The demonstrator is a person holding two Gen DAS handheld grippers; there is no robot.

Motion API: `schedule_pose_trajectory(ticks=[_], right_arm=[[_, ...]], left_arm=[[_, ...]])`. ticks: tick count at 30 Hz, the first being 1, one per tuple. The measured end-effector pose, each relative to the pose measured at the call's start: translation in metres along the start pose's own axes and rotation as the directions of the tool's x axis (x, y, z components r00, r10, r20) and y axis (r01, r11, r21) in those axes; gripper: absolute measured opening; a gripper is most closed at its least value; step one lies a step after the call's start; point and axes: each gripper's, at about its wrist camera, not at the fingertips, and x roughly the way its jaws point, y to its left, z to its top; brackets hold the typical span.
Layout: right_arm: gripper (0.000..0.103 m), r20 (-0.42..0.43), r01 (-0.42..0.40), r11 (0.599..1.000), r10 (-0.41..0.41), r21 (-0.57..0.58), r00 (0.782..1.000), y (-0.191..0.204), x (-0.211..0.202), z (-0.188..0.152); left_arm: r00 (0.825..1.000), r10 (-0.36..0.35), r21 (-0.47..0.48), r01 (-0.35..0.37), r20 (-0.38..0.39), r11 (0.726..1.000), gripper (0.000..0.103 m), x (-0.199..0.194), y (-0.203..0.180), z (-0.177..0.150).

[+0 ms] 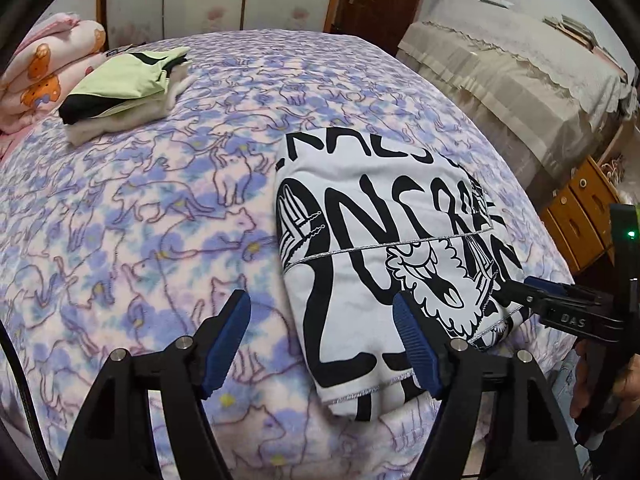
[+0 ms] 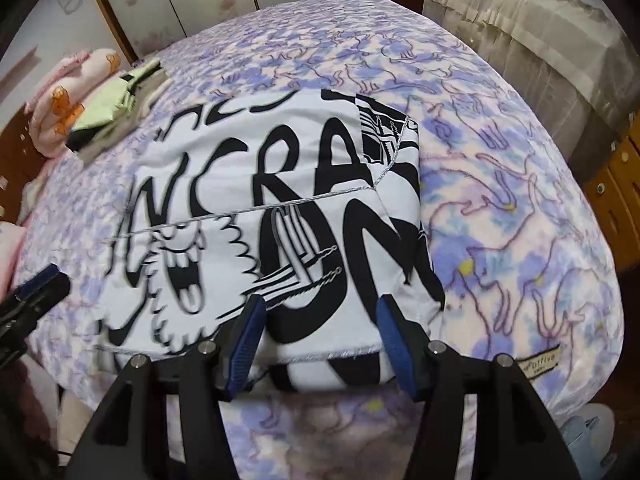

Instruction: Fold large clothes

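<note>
In the left wrist view, a white garment (image 1: 376, 264) with bold black lettering is seen folded into a compact rectangle near the right edge of the bed (image 1: 140, 208), toward its near end. The left gripper (image 1: 322, 340) is held with its fingers apart, nothing between them, just beside the garment's left edge. The right gripper (image 1: 520, 292) is seen at the garment's right edge; whether it is parted or closed cannot be told here. One stack of folded clothes (image 1: 120, 88) is counted at the far left corner, beside one pink blanket (image 1: 44, 68). In the right wrist view, the right gripper (image 2: 320, 336) is shown with fingers apart over the garment's (image 2: 280, 216) near hem, clamped on nothing. The fold is judged nearly complete; the remaining step would best be done by gripping both near corners evenly, so that layers are not dragged askew. One garment and two grippers are counted.
</note>
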Motion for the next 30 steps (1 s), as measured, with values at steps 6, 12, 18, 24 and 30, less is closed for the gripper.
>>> schedule_pose_trajectory(ticks=[6, 12, 18, 24, 30], right_arm=[[0.058, 0.036, -0.053, 0.998, 0.052, 0.034, 0.998, -0.004, -0.028, -0.003], [0.058, 0.079, -0.056, 0.998, 0.055, 0.002, 0.995, -0.001, -0.049, -0.001], [0.058, 0.143, -0.126, 0.992, 0.127, -0.017, 0.982, -0.003, -0.066, 0.003], [0.058, 0.162, -0.156, 0.987, 0.159, -0.032, 0.974, -0.01, -0.071, 0.013], [0.07, 0.125, -0.139, 0.99, 0.143, -0.034, 0.982, -0.025, -0.062, 0.025]], left_arm=[[1.0, -0.012, -0.029, 0.011, -0.016, 1.0, 0.073, -0.011, 0.003, -0.001], [0.998, 0.005, -0.036, -0.007, -0.055, 0.999, 0.074, -0.01, 0.004, -0.002], [0.994, 0.011, -0.04, -0.015, -0.105, 0.999, 0.074, -0.006, 0.005, 0.004], [0.982, -0.06, -0.117, 0.04, -0.18, 0.992, 0.087, 0.005, 0.006, 0.012], [0.971, -0.098, -0.162, 0.063, -0.22, 0.985, 0.087, 0.022, 0.006, 0.019]])
